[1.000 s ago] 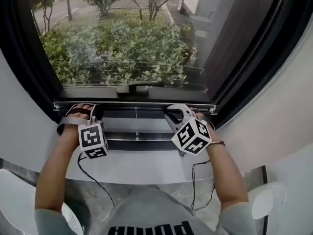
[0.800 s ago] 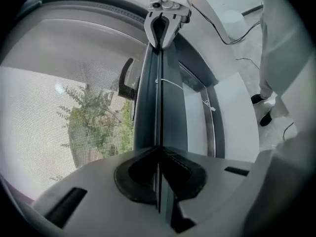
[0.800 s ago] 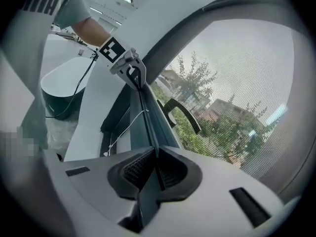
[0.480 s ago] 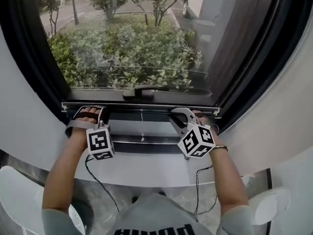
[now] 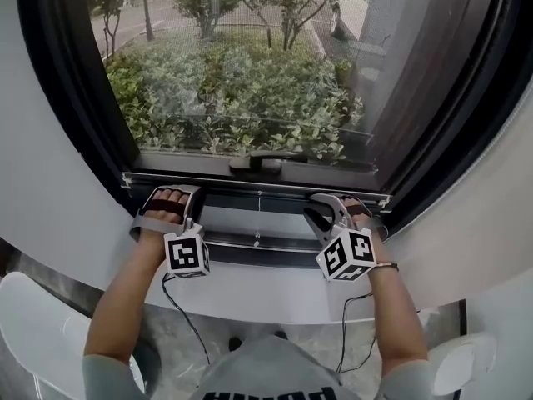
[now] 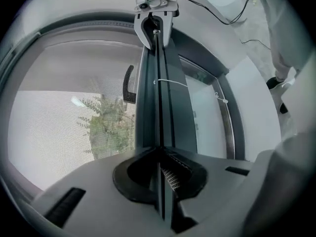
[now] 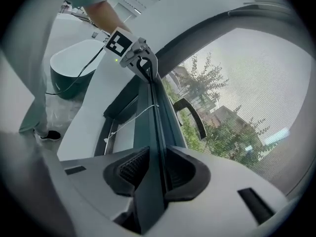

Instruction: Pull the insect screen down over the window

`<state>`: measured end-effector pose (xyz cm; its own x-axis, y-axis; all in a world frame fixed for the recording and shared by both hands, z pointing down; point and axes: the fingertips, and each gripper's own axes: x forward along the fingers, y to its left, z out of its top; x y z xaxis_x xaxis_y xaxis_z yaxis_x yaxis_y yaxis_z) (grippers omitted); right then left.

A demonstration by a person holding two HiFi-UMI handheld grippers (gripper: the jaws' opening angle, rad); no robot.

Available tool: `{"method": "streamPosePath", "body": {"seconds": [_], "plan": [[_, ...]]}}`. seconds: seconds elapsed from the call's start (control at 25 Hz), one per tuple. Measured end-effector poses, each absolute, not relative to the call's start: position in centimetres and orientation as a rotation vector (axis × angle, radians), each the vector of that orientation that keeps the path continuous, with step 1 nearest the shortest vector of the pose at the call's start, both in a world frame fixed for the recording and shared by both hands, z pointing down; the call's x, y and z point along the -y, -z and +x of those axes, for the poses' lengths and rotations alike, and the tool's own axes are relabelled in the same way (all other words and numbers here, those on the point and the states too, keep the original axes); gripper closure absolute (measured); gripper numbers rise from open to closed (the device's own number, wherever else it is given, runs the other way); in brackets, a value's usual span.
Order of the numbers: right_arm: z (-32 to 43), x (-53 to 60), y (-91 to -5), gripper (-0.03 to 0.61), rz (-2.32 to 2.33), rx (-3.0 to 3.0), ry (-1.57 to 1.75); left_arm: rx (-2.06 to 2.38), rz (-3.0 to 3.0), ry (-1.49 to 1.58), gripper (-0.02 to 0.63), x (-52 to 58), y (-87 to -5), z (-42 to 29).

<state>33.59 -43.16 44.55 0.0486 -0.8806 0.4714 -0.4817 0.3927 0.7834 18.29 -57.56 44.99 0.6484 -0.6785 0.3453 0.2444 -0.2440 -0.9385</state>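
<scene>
Head view shows the screen [image 5: 241, 73] drawn down past the handle [image 5: 265, 161], its bar [image 5: 258, 187] just below, pinched either side of the handle by left claw [image 5: 171, 192] and right claw [image 5: 335, 200], likely for a level pull, the left's jaws just easing apart.

Both arms reach forward, roughly parallel, with the left forearm [image 5: 125, 298] and right forearm [image 5: 391, 307] bare. The left hand [image 5: 165, 215] and right hand [image 5: 360, 215] each wrap a gripper handle, marker cubes [image 5: 186, 254] facing up. The left gripper [image 6: 163, 179] is tipped slightly down, jaws nearly together on the thin edge of the pull bar [image 5: 258, 190], having just been easing open a touch. The right gripper [image 7: 157, 174] is also tipped down, jaws clamped on the same bar.
</scene>
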Motion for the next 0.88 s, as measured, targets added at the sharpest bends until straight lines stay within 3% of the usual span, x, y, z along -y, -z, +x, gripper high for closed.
{"method": "streamPosePath", "body": {"seconds": [0.16, 0.6, 0.68, 0.88], "plan": [[33.3, 43.0, -43.3, 0.485, 1.27, 1.592, 0.511, -0.405, -1.602, 0.848, 0.546, 57.5, -44.3, 18.2], [32.0, 42.7, -42.1, 0.485, 1.293, 1.606, 0.525, -0.412, -1.659, 0.757, 0.535, 57.0, -44.3, 17.9], [31.7, 42.7, -42.4, 0.486, 1.294, 1.61, 0.519, -0.358, -1.689, 0.754, 0.489, 56.3, -45.1, 17.9], [30.6, 42.5, -42.4, 0.486, 1.343, 1.651, 0.504, -0.38, -1.843, 0.697, 0.488, 55.1, -44.5, 17.0]]}}
